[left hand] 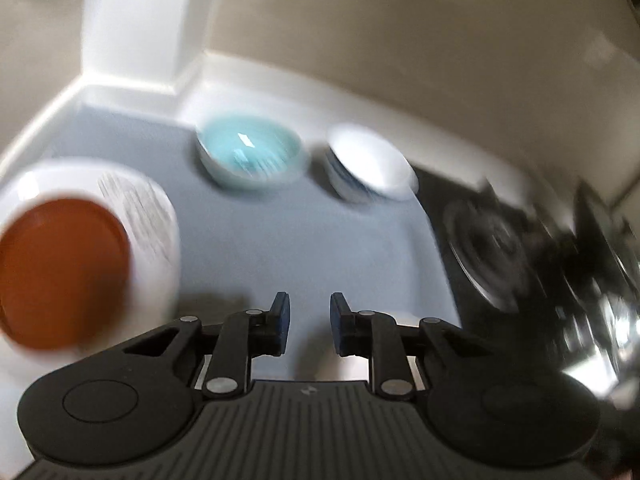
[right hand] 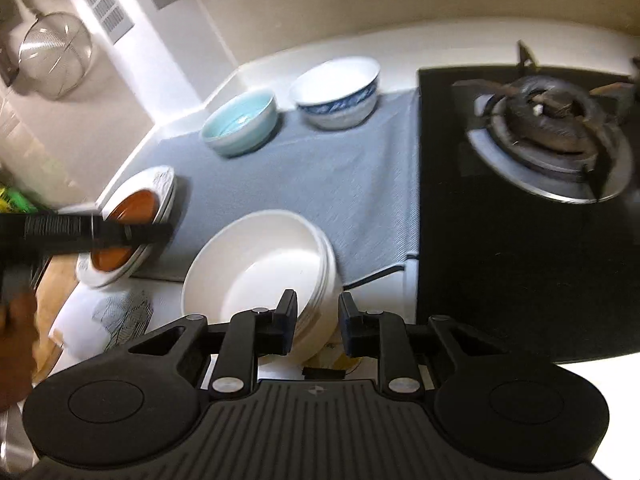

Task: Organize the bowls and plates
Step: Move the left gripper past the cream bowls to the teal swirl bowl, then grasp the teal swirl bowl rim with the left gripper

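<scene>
Task part done: brown plate (right hand: 120,236) stacked on white plates at frame left, white stack (right hand: 256,264) straddled by the parted right claw (right hand: 318,322), left claw (left hand: 306,322) apart and empty, two bowls (right hand: 240,124) loose at upper centre.

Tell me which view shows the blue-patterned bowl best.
The right wrist view: the blue-patterned bowl is sharp there, with its outer pattern and white inside visible on the grey mat. The left wrist view shows it motion-blurred, the pattern barely visible.
</scene>
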Available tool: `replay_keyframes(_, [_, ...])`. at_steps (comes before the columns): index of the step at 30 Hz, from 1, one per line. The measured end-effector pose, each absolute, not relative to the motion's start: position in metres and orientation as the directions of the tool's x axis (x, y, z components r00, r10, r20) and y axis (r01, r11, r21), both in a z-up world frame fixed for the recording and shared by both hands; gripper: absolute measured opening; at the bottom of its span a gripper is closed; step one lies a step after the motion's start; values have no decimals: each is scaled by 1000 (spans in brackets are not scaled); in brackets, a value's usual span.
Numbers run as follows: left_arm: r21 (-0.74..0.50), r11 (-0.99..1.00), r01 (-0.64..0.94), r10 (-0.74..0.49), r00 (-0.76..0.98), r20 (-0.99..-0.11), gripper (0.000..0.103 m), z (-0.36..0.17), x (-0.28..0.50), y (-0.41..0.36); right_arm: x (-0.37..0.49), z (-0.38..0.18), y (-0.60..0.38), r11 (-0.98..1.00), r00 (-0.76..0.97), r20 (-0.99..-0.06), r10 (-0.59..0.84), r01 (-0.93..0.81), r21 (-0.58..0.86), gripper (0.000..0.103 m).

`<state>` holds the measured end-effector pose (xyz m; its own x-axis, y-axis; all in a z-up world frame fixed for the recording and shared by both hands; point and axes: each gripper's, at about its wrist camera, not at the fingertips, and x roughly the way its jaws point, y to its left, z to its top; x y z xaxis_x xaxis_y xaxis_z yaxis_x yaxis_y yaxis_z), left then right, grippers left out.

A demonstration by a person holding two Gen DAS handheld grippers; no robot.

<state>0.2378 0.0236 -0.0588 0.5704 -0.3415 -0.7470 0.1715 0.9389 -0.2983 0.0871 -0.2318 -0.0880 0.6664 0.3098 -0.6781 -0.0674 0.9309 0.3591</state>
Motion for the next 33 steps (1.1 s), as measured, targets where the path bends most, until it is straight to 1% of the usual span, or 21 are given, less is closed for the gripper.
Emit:
replay_keyframes(3, [-350, 935, 56, -312, 600, -737, 25, -62, 287, 48, 78, -82, -233, 939, 695, -675, 249, -3, 343, 25])
replay_keyframes(4, [-368, 930, 26, -307, 608, -732, 29, -65, 303, 54, 74, -80, -234, 939, 705, -671, 229, 23, 344, 25])
replay_keyframes(6, [-347, 937, -32, -251, 627, -738, 38, -73, 333, 60, 64, -76, -236, 939, 726, -663, 185, 69, 338, 25])
replay_keyframes(9, [-352, 931, -92, -221, 626, -748, 39, -90, 369, 65, 46, -73, -238, 931, 751, -648, 122, 141, 338, 25])
replay_keyframes(12, [-351, 930, -107, -215, 617, -757, 38, -105, 390, 64, 27, -69, -239, 920, 764, -643, 54, 212, 329, 25])
replay_keyframes(14, [-366, 925, -102, -234, 606, -760, 36, -112, 398, 62, 16, -66, -238, 909, 767, -642, 20, 254, 332, 25])
replay_keyframes(16, [-360, 928, -90, -239, 598, -765, 21, -115, 402, 61, 10, -63, -236, 902, 768, -641, -1, 277, 330, 25])
replay_keyframes(17, [-340, 936, -89, -224, 594, -772, 18, -116, 402, 57, 8, -62, -235, 902, 768, -640, -7, 281, 327, 25])
replay_keyframes(20, [-303, 951, -55, -212, 596, -774, 17, -119, 401, 55, 9, -60, -234, 904, 768, -640, -15, 285, 320, 25])
replay_keyframes(24, [-307, 951, -39, -232, 567, -791, 17, -119, 390, 56, 26, -57, -234, 917, 772, -635, 7, 248, 312, 25])
replay_keyframes(29, [-306, 952, 5, -263, 524, -810, 17, -118, 363, 55, 52, -45, -234, 931, 789, -611, 59, 177, 319, 25])
replay_keyframes(33, [-313, 946, 86, -314, 478, -820, 17, -116, 333, 48, 75, -39, -230, 937, 789, -602, 119, 111, 330, 25])
